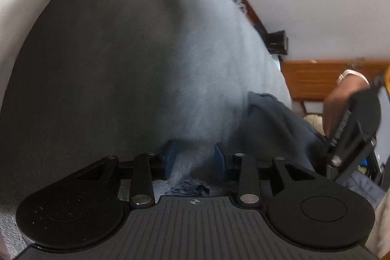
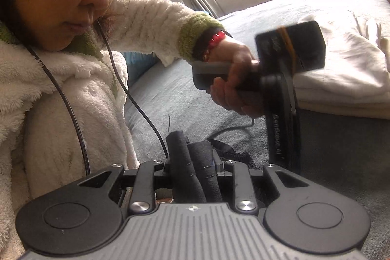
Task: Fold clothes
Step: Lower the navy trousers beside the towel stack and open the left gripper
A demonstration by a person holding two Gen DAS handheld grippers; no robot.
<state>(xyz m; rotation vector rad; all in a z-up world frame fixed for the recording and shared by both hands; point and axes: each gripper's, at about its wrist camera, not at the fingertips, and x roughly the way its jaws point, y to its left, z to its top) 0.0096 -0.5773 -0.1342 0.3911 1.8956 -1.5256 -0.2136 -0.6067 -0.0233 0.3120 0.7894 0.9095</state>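
The right gripper [image 2: 195,162] clamps a bunched fold of dark navy garment [image 2: 187,169] at 6 o'clock. The left gripper [image 1: 195,157], at 3 o'clock, stands narrowly apart over the grey-blue bed [image 1: 207,65], gripping nothing.

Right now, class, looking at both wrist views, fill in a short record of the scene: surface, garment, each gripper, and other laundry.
surface: grey-blue fleece blanket covering the bed
garment: dark navy stitched cloth, bunched
right gripper: fingers shut on the navy cloth
left gripper: blue fingers apart over the blanket, nothing pinched
other laundry: folded cream cloth on the bed, behind the left gripper
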